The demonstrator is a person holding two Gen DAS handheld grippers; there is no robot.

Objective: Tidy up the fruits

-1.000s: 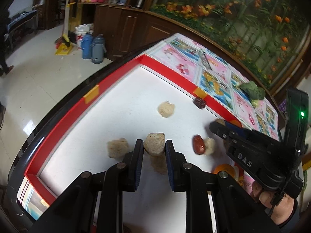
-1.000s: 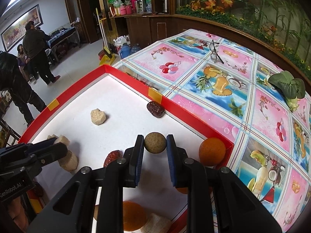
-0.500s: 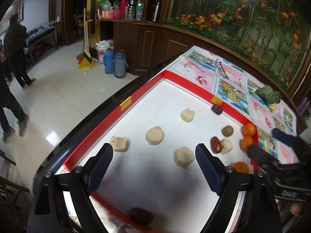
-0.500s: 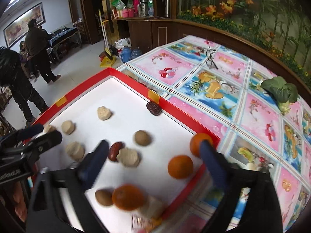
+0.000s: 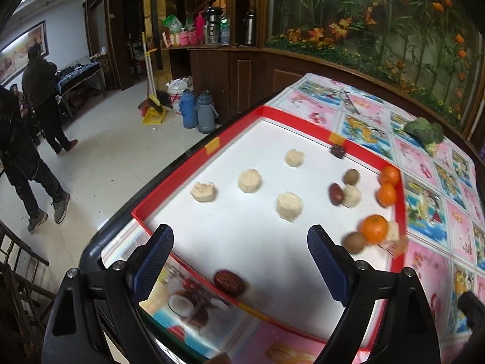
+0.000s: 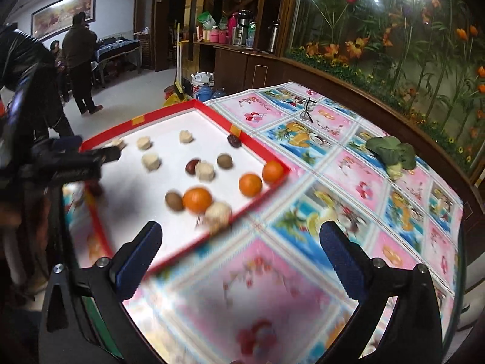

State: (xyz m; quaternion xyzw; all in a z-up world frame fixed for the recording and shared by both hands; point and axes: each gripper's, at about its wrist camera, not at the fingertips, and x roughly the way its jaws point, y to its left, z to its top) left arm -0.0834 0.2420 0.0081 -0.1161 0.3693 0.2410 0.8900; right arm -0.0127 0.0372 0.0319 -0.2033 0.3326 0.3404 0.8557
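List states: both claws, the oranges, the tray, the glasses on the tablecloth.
left claw: open, empty, above the tray
right claw: open, empty, over the tablecloth
oranges: three, loose in the tray, near its right rim
tray: flat on the table
glasses: folded, on the tablecloth

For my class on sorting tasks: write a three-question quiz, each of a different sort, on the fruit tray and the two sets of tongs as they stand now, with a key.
1. True or false: the left tongs hold a fruit.
2. How many oranges lie in the red-rimmed tray? A) two B) three C) five
3. Fill in: the green leafy vegetable lies on the patterned ______, outside the tray.

Key: 1 false, both the left and the right tongs are open and empty; 2 B; 3 tablecloth.
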